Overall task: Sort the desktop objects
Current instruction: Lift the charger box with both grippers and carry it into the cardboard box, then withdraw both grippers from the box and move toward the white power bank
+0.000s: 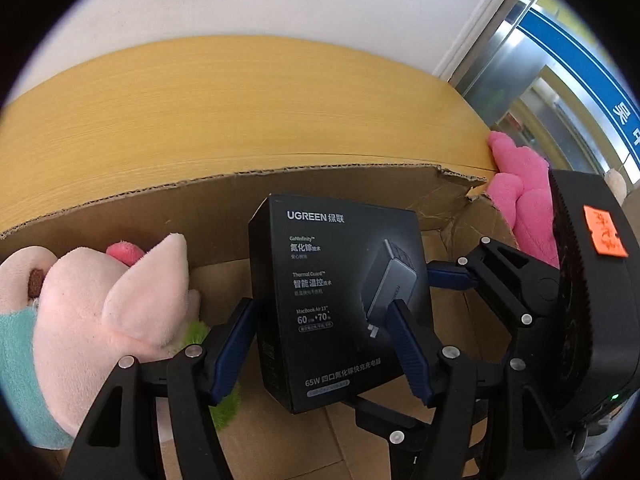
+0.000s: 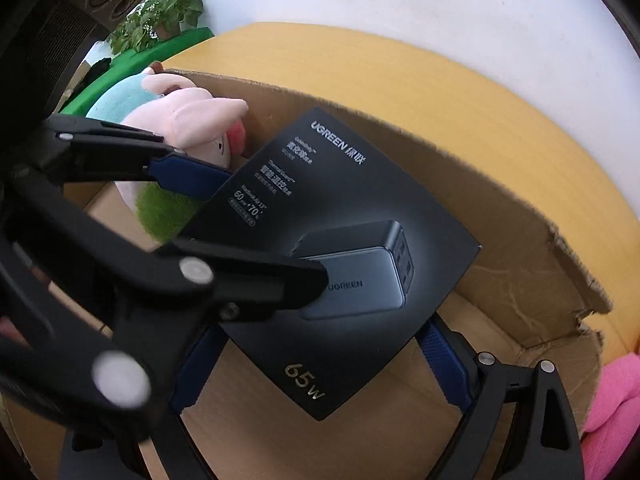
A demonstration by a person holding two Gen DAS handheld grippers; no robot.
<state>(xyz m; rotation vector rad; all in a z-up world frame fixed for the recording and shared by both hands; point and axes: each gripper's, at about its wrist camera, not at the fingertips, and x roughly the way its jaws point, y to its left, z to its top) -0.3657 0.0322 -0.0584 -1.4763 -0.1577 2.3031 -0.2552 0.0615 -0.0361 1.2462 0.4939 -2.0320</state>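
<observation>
Charger box: a black UGREEN carton (image 1: 336, 304) marked 65W, with a printed picture of a 4-port charger on its face. I hold it in the air above the open cardboard box, tilted, the brand name at its upper end.

My left gripper (image 1: 320, 344): its blue-padded fingers (image 1: 234, 350) sit against the 2 opposite sides of the carton's lower half, closed onto it. In the right wrist view the same gripper (image 2: 264, 224) comes in from the left, 1 finger across the printed face and 1 along the carton's left edge.

My right gripper (image 2: 320, 364): its blue fingers (image 2: 442, 360) flank the carton's lower corner near the 65W print. The pads are mostly hidden behind the carton, so I cannot tell whether they press on it or only bracket it. In the left wrist view it (image 1: 452, 276) reaches in from the right, 1 blue tip touching the carton's right edge.

Cardboard box (image 1: 224, 216): brown, open at the top, with a torn rim at its right corner. It stands on the yellow desk (image 1: 240, 112).

Pig plush (image 1: 112, 304): pink with a teal part, lying in the left end of the cardboard box, a green fuzzy item (image 2: 164, 216) just beside it.

Pink plush (image 1: 520, 208): outside the box, at its torn right corner.

Wall (image 1: 240, 0): white, behind the desk.
</observation>
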